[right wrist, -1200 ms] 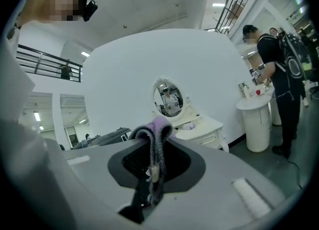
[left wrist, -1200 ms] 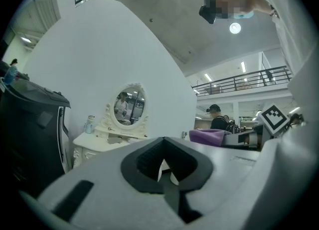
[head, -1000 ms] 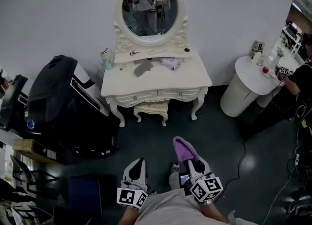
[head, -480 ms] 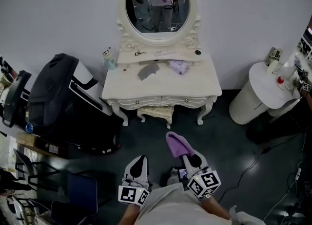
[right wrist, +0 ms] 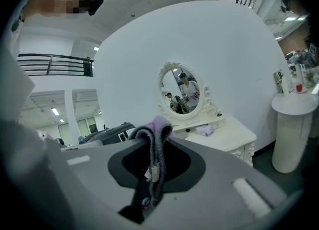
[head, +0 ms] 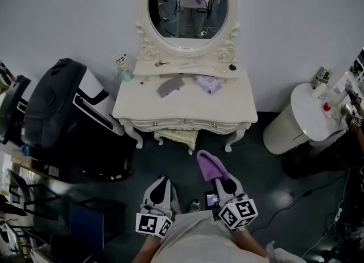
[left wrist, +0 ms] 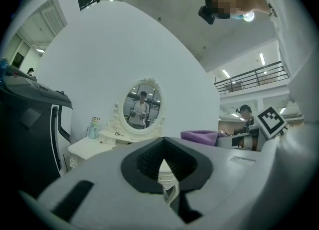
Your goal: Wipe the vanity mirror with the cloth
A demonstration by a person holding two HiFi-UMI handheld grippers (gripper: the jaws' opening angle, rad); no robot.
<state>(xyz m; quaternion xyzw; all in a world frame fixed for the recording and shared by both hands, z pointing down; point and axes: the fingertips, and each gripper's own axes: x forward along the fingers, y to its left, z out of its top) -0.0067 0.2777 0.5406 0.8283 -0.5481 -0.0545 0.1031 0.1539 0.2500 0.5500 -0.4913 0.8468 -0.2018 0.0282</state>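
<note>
The left gripper (head: 161,184) is held low, close to the person's body, with its jaws brought together and nothing between them. It looks spare for this step and would best keep left, clear of the small bottle (head: 121,68) on the left corner of the desk (head: 182,108). Just to its right, the right gripper (head: 219,183) has its jaws clamped on a folded purple cloth (head: 209,166), whose fold stands up past the jaw tips. The vanity mirror (head: 187,7) is well apart from both, across the dark floor, so the step in hand appears to be the walk-up. To do it well, I'd close in squarely on the desk and reach over the grey rag (head: 169,85) and the lilac bundle (head: 208,82) lying on it. The protruding fold should meet the glass, not the hard jaw tips. A firm grip matters, since only a narrow part of the cloth seems pinched. The vanity mirror is an upright oval in a carved cream frame, at the back of the desk against the white wall, its glass reflecting the person. The cloth looks soft and thick.
</note>
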